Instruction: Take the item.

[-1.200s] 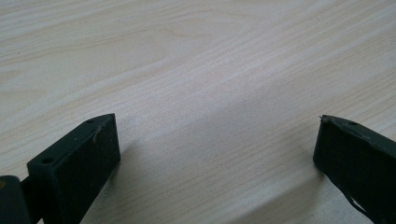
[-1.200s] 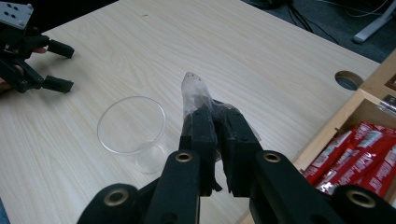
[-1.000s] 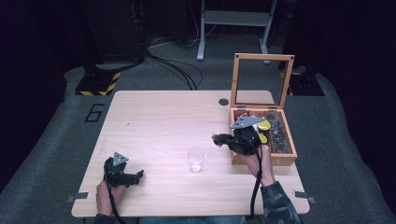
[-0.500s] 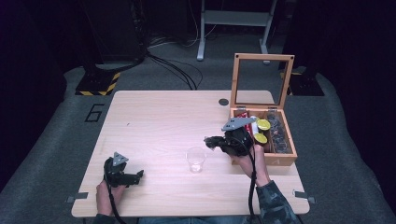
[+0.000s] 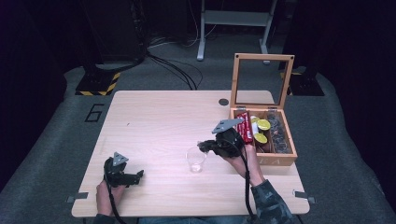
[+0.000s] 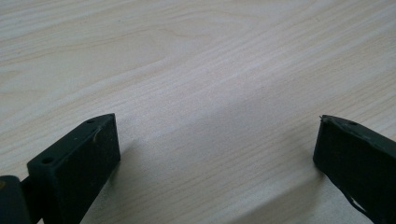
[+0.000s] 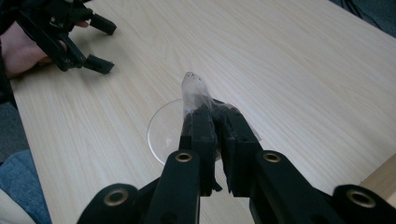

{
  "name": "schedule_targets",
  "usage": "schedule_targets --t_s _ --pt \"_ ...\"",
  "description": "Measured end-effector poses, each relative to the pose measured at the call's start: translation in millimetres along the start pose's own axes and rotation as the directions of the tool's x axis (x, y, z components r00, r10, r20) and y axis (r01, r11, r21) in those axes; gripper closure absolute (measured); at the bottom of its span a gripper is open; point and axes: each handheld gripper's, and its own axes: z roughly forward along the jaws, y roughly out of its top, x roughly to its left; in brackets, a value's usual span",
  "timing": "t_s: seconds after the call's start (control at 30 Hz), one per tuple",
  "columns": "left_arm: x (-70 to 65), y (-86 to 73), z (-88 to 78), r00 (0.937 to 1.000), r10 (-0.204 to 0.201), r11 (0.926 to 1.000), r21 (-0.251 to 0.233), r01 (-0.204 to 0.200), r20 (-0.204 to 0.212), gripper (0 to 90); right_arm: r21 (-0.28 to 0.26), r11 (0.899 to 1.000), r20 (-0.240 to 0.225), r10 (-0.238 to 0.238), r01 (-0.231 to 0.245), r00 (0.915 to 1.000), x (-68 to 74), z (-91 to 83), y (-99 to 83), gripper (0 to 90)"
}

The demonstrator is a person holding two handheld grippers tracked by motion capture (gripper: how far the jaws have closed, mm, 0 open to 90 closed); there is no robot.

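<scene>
The right claw (image 7: 212, 122) is clenched on a small clear wrapped packet (image 7: 195, 91), whose crumpled tip sticks out beyond the jaws. It hangs right over the mouth of a clear cup (image 5: 195, 159), which stands upright on the surface (image 5: 154, 116) near the middle of its near half; in the right claw's own view the cup's rim (image 7: 156, 135) curves out from under the jaws. Just to the right of that hand sits a wooden box (image 5: 286, 158) at the surface's right edge, its glass-paned lid (image 5: 262, 79) standing upright, with red packets (image 5: 243, 126), yellow-topped pods (image 5: 263, 125) and dark items in its compartments. The left claw (image 5: 138, 175) lies low near the front left corner, well apart from the cup, its jaws released and wide with bare wood between them.

The surface is pale wood with a fine grain, and a small dark round disc (image 5: 223, 101) sits near its far edge. Around it lies grey carpet bearing a dark figure 6 (image 5: 95, 112); beyond are a yellow-and-black striped base (image 5: 99, 82), black cables (image 5: 175, 70) and the feet of a grey stand (image 5: 233, 18) in a dark room.

Since a second ago the right claw has travelled from beside the box leftward to above the cup, staying clenched throughout. The left claw, the cup and the box have kept their places.
</scene>
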Motion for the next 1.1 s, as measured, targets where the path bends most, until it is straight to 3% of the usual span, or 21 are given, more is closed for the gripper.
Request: schedule_targets --t_s 0.53,0.83,0.93,0.97,1.07,1.1 --pt "-0.1 -0.1 0.0 1.0 -0.001 1.0 -0.001 0.001 0.0 0.2 0.144 0.989 -0.037 -0.021 0.026 0.9991 8.5 45.6 0.7 84.3" --pt "0.0 -0.1 0.0 1.0 -0.001 1.0 -0.001 0.001 0.0 0.1 0.17 0.984 -0.035 -0.042 0.048 0.9985 10.4 58.4 -4.0 83.9" --pt "-0.3 -0.1 0.2 1.0 -0.005 1.0 -0.004 0.005 0.0 0.1 0.157 0.987 -0.034 -0.038 0.042 0.9987 11.2 59.7 -4.7 83.2" --pt "-0.2 -0.1 0.1 1.0 -0.003 1.0 -0.002 0.003 0.0 0.1 0.151 0.988 -0.033 -0.032 0.036 0.999 11.4 59.5 -4.5 77.8" --pt "-0.2 -0.1 0.0 1.0 -0.002 1.0 -0.002 0.002 0.0 0.1 0.144 0.989 -0.037 -0.023 0.028 0.9991 11.1 58.3 -4.6 72.7" --pt "0.0 -0.1 0.0 1.0 0.0 1.0 0.0 0.0 0.0 0.1 0.134 0.991 -0.031 -0.023 0.027 0.9992 10.2 56.9 -5.1 63.6"
